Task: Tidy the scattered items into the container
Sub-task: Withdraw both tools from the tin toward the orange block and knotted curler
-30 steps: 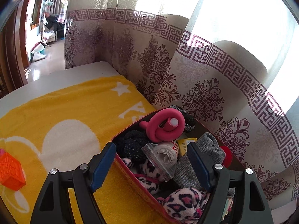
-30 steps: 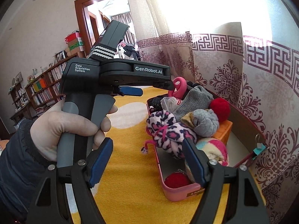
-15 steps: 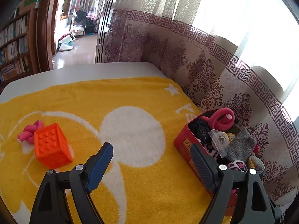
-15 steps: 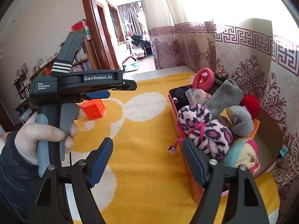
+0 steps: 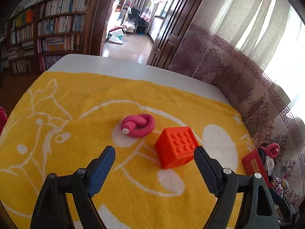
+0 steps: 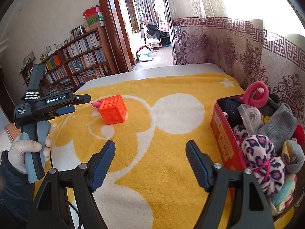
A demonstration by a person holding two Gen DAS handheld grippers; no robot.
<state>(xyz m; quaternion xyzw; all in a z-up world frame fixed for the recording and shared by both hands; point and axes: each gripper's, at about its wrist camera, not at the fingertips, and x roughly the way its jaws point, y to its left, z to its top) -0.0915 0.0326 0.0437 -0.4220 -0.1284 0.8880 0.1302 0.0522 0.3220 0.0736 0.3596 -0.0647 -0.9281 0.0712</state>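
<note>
An orange studded cube (image 5: 176,146) lies on the yellow towel (image 5: 76,133), just ahead of my open, empty left gripper (image 5: 154,154) and touching distance from its right finger. A pink knotted foam roller (image 5: 138,125) lies just beyond the cube. The red container (image 6: 224,133), full of socks, a plastic bag and another pink roller, stands at the right in the right wrist view. My right gripper (image 6: 150,152) is open and empty over the towel, left of the container. The left gripper's body (image 6: 45,105) shows at the left, near the cube (image 6: 113,109).
The towel covers a white table (image 5: 114,66) whose far edge and corner show. A patterned curtain (image 6: 247,43) hangs along the right side behind the container. A bookshelf (image 5: 47,32) and an open doorway lie beyond the table.
My left gripper has swung left from over the container to the orange cube and pink roller. My right gripper has pulled back and left from the container.
</note>
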